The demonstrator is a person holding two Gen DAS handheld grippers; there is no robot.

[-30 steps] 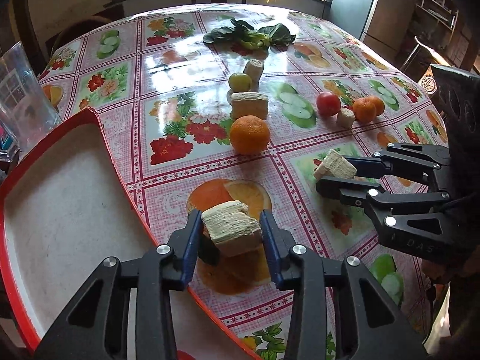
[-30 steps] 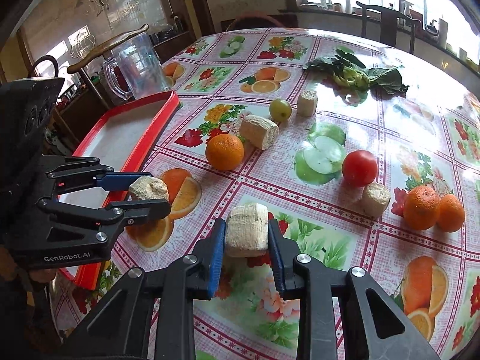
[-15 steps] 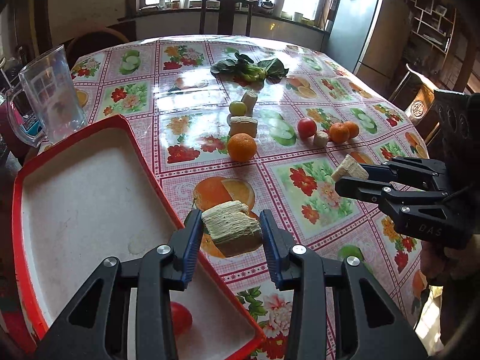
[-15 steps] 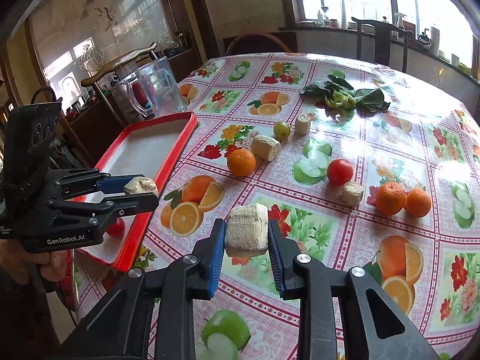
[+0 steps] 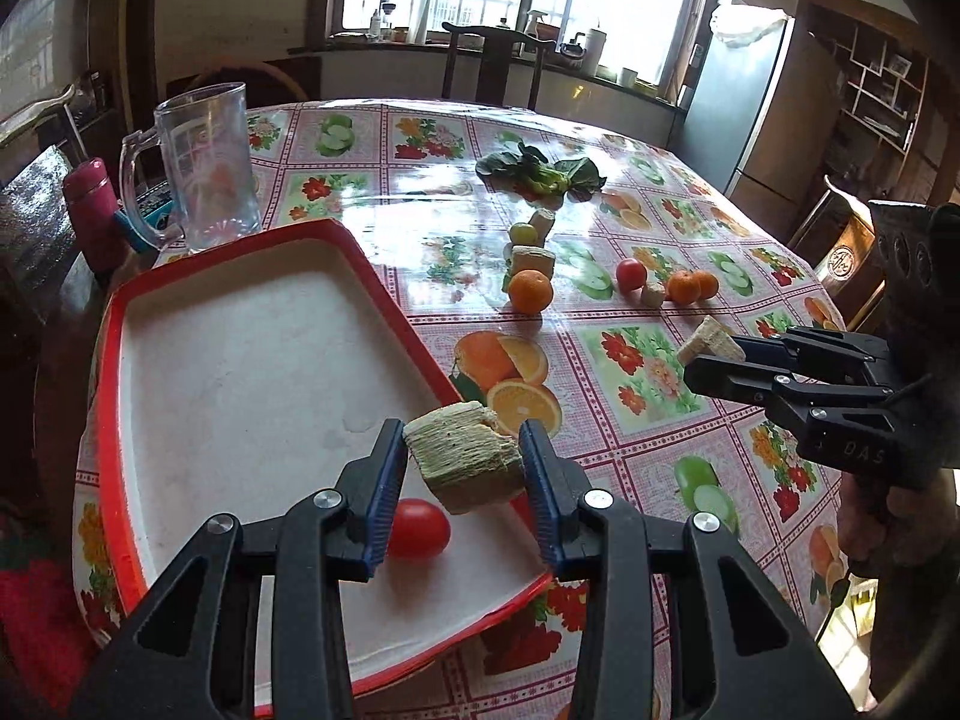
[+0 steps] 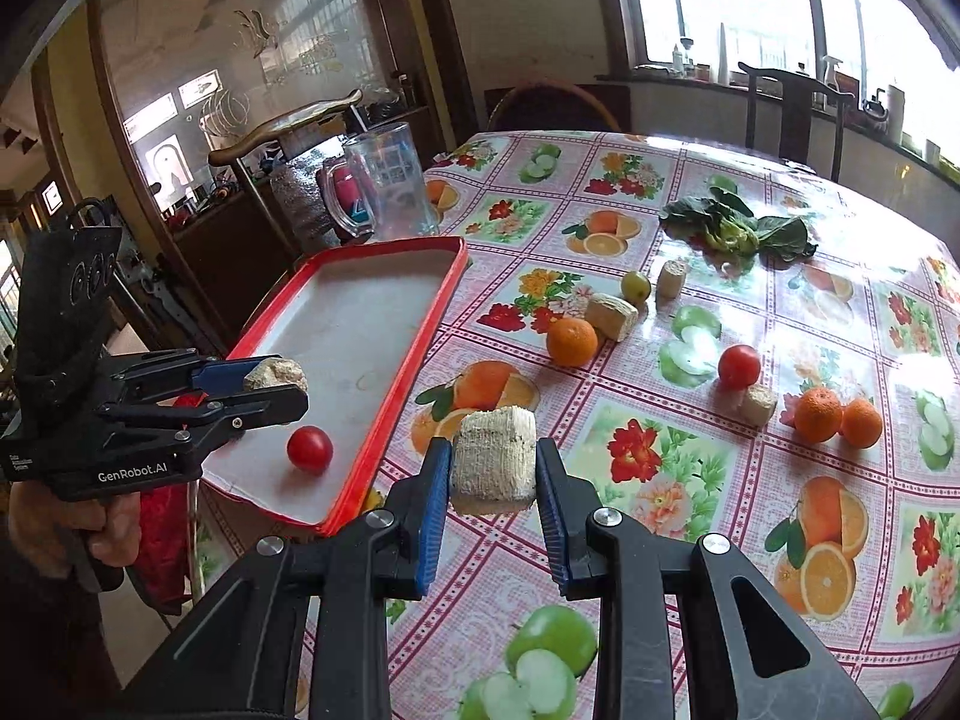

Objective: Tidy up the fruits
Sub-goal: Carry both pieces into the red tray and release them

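My left gripper (image 5: 462, 468) is shut on a beige fibrous chunk (image 5: 465, 465) and holds it above the near right corner of the red-rimmed tray (image 5: 240, 360). A red tomato (image 5: 418, 528) lies in the tray below it. My right gripper (image 6: 493, 468) is shut on a second beige chunk (image 6: 495, 459), held above the tablecloth just right of the tray (image 6: 360, 324). It also shows in the left wrist view (image 5: 705, 351). On the table lie an orange (image 6: 571, 341), a tomato (image 6: 739, 365), two small oranges (image 6: 837, 414), a green fruit (image 6: 636, 285) and more beige chunks (image 6: 612, 315).
A clear glass mug (image 5: 207, 165) stands behind the tray, with a pink bottle (image 5: 90, 213) beside it. Leafy greens (image 5: 540, 174) lie at the far side of the table. Chairs stand behind the table and a fridge (image 5: 750, 102) at the back right.
Both grippers have pulled back and risen with their chunks. My left gripper now hangs over the tray's near corner, and the tomato in the tray has come into full view.
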